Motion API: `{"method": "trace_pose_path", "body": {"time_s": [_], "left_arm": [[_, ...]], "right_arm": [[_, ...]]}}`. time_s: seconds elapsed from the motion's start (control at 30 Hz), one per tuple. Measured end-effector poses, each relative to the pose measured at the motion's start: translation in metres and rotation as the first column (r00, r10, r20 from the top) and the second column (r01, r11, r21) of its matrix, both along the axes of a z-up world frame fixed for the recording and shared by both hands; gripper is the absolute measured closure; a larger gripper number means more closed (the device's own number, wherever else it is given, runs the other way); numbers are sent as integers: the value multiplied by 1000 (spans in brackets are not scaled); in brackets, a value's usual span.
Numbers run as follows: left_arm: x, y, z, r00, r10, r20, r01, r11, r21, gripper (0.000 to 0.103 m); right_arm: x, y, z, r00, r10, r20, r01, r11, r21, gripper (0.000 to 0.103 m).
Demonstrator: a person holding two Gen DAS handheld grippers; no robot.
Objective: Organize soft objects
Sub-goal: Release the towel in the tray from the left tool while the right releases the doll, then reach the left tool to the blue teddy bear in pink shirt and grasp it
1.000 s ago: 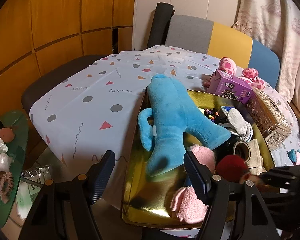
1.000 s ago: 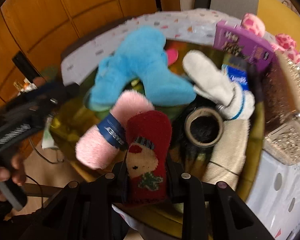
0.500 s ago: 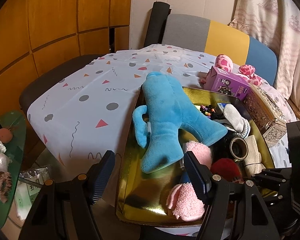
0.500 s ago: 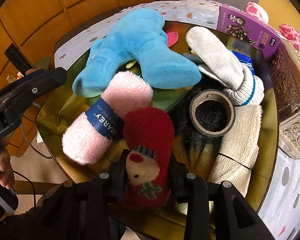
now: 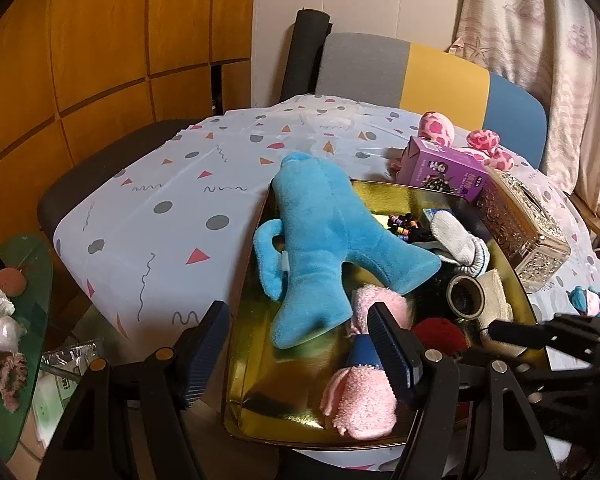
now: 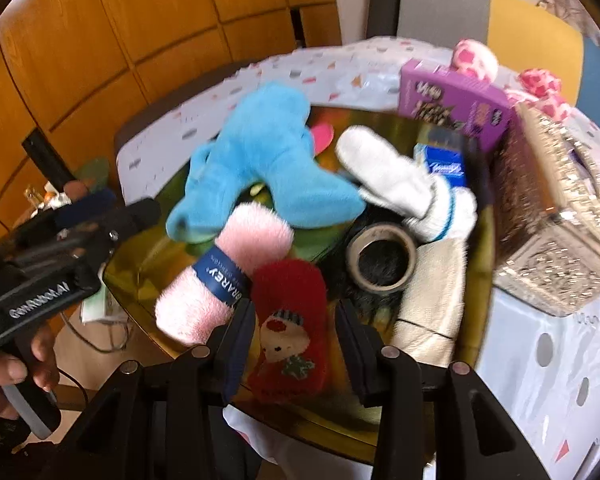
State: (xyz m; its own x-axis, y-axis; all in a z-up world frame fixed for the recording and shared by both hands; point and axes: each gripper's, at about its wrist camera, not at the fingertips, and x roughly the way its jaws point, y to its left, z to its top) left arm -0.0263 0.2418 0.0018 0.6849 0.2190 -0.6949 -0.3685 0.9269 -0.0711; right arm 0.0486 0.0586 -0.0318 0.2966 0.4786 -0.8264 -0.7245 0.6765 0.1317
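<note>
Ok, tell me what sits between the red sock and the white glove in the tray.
The tape roll lies between the red sock and white glove, over something dark, in the right wrist view.

Warm yellow room light, fairly dim. Both views round fisheye, black corners, straight lines bend near edges. Left wrist view sharp. Gold tray [image 5: 260,392] shiny, gives soft glare and mirrors blue plush [image 5: 324,240] as dark smudge. Dark shadow under table [image 5: 160,216] edge. Right wrist view smeared by motion blur: purple box [image 6: 452,104] letters unreadable, silver box [image 6: 556,216] sparkles streaked. Right tool [image 6: 294,340] near lens stays fairly sharp. Wall panels glow orange.
</note>
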Motion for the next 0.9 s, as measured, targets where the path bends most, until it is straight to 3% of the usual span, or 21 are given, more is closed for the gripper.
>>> {"method": "trace_pose_path", "body": {"time_s": [0.33,0.53,0.73,0.83,0.9], "left_arm": [[4,-17,7,999,-52,7,52,998,26,31],[10,-36,12,994,-113,9,113,993,38,31],[20,-63,18,980,-200,12,199,978,58,31],[25,-80,21,968,-251,13,250,966,67,31],[28,-90,23,958,-285,13,283,956,71,31]], "right_arm": [[13,-52,25,989,-136,61,134,990,38,61],[29,-108,28,959,-274,78,274,962,10,61],[51,-186,32,884,-463,65,463,886,12,61],[61,-229,38,819,-571,59,570,821,40,62],[67,-261,41,756,-652,57,649,758,59,61]]}}
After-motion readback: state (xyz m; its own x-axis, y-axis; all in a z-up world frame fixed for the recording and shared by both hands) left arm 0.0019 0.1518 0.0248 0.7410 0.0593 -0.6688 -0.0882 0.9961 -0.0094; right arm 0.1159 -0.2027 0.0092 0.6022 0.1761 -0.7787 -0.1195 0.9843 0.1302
